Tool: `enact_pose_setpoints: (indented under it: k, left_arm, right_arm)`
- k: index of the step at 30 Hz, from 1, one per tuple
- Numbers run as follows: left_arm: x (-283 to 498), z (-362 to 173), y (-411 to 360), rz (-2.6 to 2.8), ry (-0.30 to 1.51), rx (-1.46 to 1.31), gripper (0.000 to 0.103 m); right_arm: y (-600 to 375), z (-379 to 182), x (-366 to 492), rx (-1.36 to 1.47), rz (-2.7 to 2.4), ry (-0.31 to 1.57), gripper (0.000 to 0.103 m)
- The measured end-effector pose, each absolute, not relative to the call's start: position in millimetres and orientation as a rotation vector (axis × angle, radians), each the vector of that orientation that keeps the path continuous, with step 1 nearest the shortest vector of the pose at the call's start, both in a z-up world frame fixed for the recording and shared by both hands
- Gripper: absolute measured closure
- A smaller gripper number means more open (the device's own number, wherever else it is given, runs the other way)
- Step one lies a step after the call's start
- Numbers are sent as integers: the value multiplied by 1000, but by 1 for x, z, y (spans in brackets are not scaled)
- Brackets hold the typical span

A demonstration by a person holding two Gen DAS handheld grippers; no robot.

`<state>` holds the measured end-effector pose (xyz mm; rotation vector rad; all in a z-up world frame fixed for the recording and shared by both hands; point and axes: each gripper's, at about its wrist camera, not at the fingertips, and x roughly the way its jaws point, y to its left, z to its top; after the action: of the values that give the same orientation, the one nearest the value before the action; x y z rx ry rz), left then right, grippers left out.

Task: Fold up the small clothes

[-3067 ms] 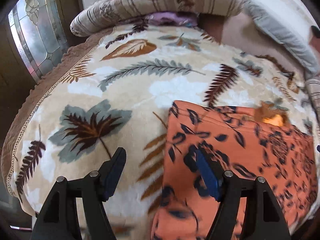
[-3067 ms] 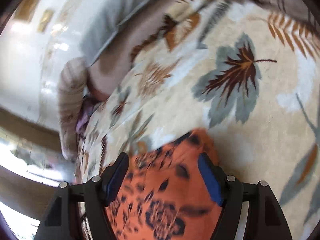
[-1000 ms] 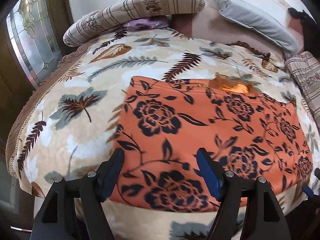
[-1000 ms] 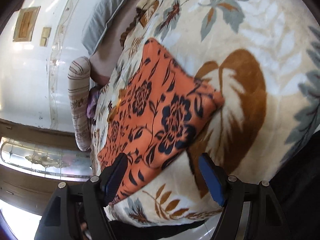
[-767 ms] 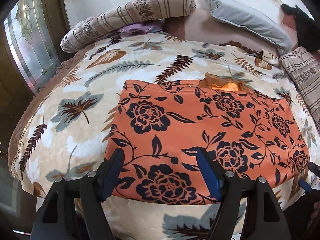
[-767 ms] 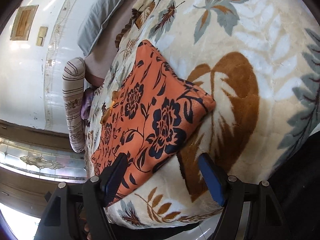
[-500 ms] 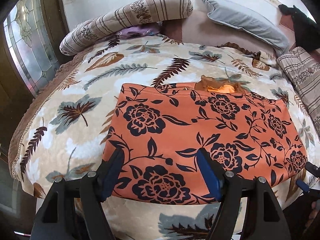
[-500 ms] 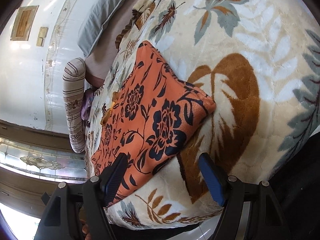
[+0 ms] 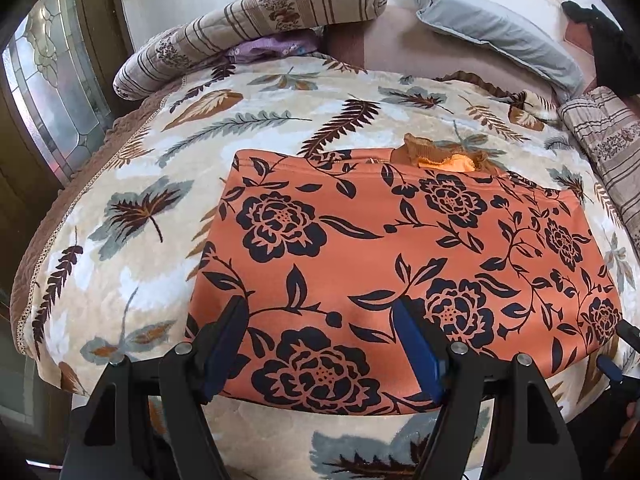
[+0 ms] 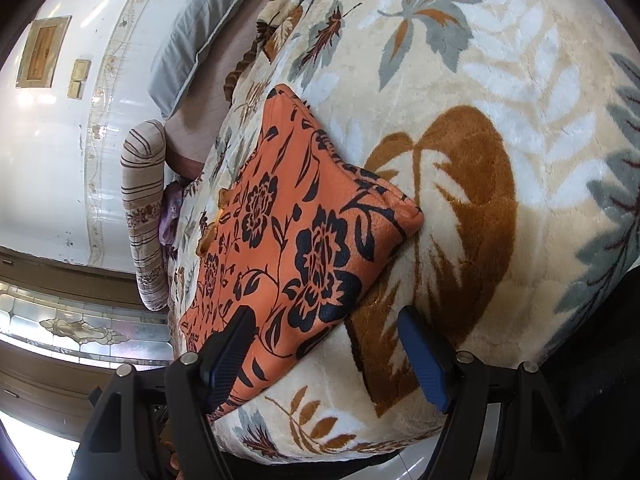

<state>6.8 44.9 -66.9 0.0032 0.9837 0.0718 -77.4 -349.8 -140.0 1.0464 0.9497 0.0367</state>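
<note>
An orange garment with a black flower print (image 9: 400, 256) lies folded flat in a rectangle on the leaf-patterned bedspread (image 9: 132, 216). A frilly orange bit (image 9: 440, 158) pokes out at its far edge. My left gripper (image 9: 320, 344) is open and empty, held just above the garment's near edge. In the right wrist view the garment (image 10: 296, 240) lies to the left, and my right gripper (image 10: 326, 348) is open and empty over its near right corner. The right gripper's tips also show in the left wrist view (image 9: 616, 348).
A striped bolster (image 9: 248, 28) and a grey pillow (image 9: 492, 32) lie at the head of the bed. Another striped cushion (image 9: 612, 148) sits at the right. A glass-panelled door (image 9: 52, 84) stands left of the bed. The bed's near edge drops off just below the grippers.
Both grippers have pulled back from the garment toward the bed's near edge. More of the folded garment shows now. Both stayed open and empty.
</note>
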Motion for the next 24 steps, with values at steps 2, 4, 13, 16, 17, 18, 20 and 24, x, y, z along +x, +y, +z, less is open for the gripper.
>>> enact_pose_setpoints:
  k: [2,4,13,16,17,18,20,24]
  left_arm:
    - [8,-68,45,70,987,3,28]
    - [9,-70,44,67,990,4,28]
    - [14,-82,45,61,1012,5,28]
    - [17,-89,45,60,1028,5,28]
    - [18,-93,44,60,1037,8,28]
    - [19,-95,43,60,1042,11,28]
    - [21,-99,41,55,1051,22,28]
    - [23,-101,39,55,1053,30,28]
  right_arm:
    - [-350,-139,-76,1038,34,949,26]
    - [-349,-139,-76,1033,31,950,26]
    - [-349,-134,-66,1010,14,961,26]
    - [-352,-131,-60,1009,0,960,26]
    - [-352,-131,-56,1013,-3,963,26]
    - [-353,-132,-54,1015,-6,966,26]
    - [-353,-133,-50,1016,-8,970,26]
    - [-352,-134,-43,1011,-11,972,26]
